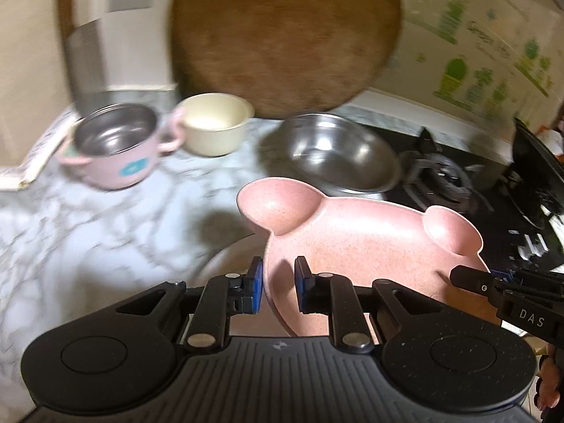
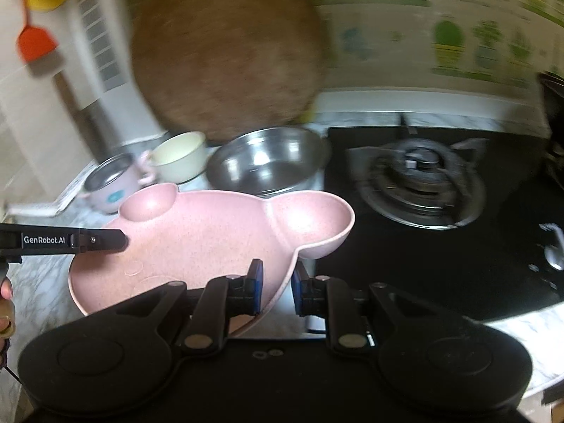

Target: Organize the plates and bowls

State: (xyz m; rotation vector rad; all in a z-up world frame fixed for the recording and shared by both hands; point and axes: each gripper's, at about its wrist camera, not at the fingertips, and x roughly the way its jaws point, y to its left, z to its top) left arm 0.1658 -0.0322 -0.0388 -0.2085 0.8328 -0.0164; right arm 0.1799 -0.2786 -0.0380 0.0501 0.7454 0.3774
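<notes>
Gripping pink bear-shaped plate (image 1: 370, 246) rim: left gripper (image 1: 278, 283) one side, right gripper (image 2: 276, 287) opposite.

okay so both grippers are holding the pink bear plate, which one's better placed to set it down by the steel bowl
Probably the right. The right gripper clamps the pink bear plate on its rim toward the steel bowl; the left gripper grips the opposite rim.

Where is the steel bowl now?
In both views the steel bowl stands on the marble counter, right of the cream cup, left of the stove burner and before the round wooden board.
</notes>
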